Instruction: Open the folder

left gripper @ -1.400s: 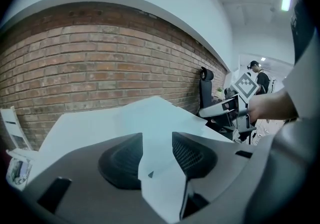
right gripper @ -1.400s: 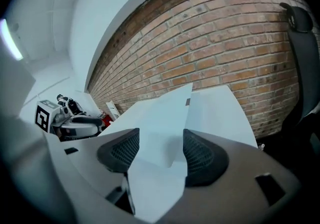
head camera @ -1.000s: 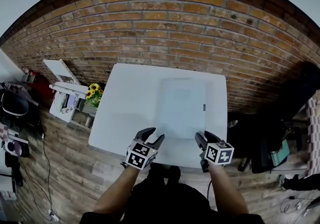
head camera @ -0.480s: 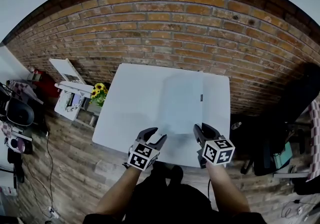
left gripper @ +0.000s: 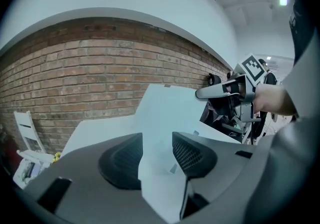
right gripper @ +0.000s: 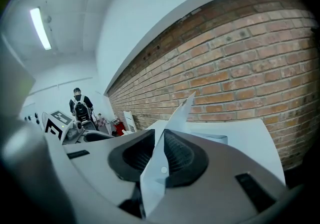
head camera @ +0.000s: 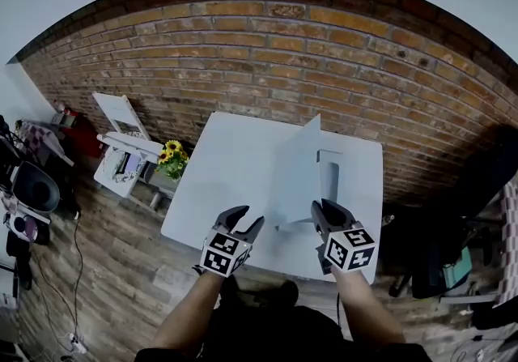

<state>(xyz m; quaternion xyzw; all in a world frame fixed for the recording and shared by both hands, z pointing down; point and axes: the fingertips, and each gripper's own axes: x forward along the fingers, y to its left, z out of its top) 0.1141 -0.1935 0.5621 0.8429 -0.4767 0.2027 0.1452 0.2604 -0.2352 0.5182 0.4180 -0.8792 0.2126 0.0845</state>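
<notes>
Head view: folder (head camera: 330,182) on the white table (head camera: 210,190), toward its right half, brick wall (head camera: 243,53) behind. Cover (head camera: 295,170) already lifted and standing close to upright, apparently hinged along its left side, with the back panel flat on the table. Right gripper (head camera: 326,210) at the cover's near edge. Left gripper (head camera: 247,219) just beside the folder, over the table's front edge, touching nothing. Roughly halfway through the opening, judging by the cover's angle.

Left gripper view: jaws well apart, nothing pinched (only white folder and table surface seen through the gap). Raised cover straight ahead, the other gripper at its right edge.

Right gripper view: jaws closing, with the thin cover edge-on between the pads (right gripper: 180,155) and both pads against it, so clamped on the cover. Sheet tilted a little, top corner pointing up toward the wall.

Doing the step well:
- Hold the pinch firm and close to the edge, since a thin, slick sheet is likely to flex or slip.
- Swing the cover in an arc about the hinge, over and down to the left. Avoid pulling straight up, which could drag the back panel off the table.
- Move the free gripper out of the cover's landing path, or use it to steady the back panel if that starts to rise.
- Let go only once the cover lies flat.
</notes>
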